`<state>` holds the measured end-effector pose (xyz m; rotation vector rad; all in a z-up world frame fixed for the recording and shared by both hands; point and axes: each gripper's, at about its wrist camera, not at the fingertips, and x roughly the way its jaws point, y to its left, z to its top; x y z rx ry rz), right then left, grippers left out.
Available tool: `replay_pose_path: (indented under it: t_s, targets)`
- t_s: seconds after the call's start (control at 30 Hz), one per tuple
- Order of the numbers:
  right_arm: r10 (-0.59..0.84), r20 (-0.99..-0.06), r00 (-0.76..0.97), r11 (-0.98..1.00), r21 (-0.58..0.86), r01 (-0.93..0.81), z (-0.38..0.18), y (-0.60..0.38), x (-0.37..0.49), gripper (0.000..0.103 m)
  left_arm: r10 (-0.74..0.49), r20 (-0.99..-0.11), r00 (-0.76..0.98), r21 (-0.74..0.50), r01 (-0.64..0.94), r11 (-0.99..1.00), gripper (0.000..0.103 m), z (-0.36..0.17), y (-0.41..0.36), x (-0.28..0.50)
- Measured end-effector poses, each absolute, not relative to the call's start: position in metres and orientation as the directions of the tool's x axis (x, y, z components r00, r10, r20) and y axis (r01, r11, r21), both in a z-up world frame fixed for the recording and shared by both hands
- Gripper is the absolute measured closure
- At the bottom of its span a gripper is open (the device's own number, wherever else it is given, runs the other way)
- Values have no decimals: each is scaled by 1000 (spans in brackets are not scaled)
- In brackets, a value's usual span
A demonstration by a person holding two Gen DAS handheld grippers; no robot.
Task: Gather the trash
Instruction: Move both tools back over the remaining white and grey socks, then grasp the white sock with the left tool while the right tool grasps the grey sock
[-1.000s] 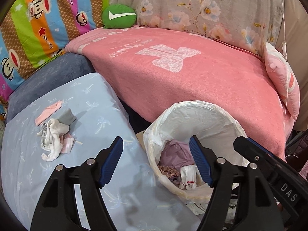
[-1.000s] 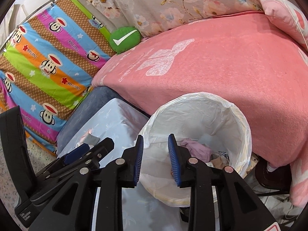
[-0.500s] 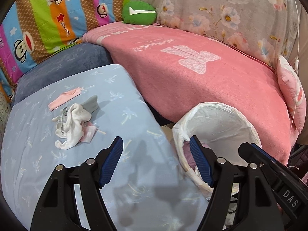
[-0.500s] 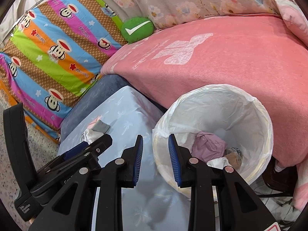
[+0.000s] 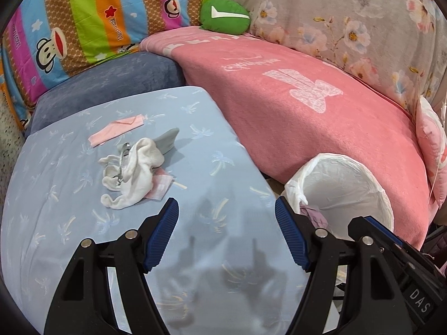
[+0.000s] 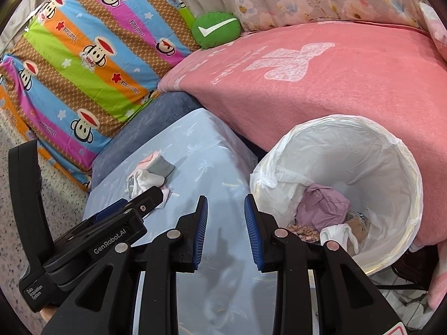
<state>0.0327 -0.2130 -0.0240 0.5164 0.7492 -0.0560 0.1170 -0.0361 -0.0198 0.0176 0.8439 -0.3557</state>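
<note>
While both hover empty, left tool (image 5: 226, 234) gapes wide; right tool (image 6: 225, 230) narrower (nr bin (image 6: 402, 173)).

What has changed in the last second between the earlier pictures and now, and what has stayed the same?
Both grippers have swung away from the trash bin toward the light blue table, so the pile with the white sock now lies nearer the middle of the left wrist view. Nothing was taken or let go. The left gripper stays wide open and empty, the right gripper narrowly open and empty; the pile has not moved.
</note>
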Motion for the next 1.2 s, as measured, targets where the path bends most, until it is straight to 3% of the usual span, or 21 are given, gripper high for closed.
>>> replay_pose_path:
  t_s: [0.23, 0.53, 0.73, 0.9, 1.03, 1.13, 1.2]
  targets:
    - [154, -678, 719, 886, 417, 203, -31, -192, 47, 74, -259, -755, 603, -131, 248, 960, 26, -34, -6, 130]
    - [184, -699, 691, 895, 411, 177, -46, -172, 73, 74, -174, -787, 592, -92, 167, 982, 24, -60, 30, 157]
    - [203, -714, 670, 903, 401, 154, -55, -157, 101, 74, -217, -796, 565, -167, 139, 976, 24, -67, 46, 180]
    - [214, -718, 663, 906, 399, 139, -59, -144, 125, 74, -211, -801, 561, -157, 145, 977, 25, -74, 40, 196]
    - [227, -721, 654, 907, 402, 128, -62, -135, 140, 74, -225, -815, 534, -182, 133, 974, 49, -85, 49, 207]
    - [249, -722, 645, 904, 412, 113, -64, -126, 150, 74, -242, -815, 526, -210, 122, 970, 74, -89, 60, 208]
    - [261, -722, 641, 904, 416, 101, -65, -121, 158, 74, -246, -813, 528, -222, 111, 969, 81, -89, 68, 205]
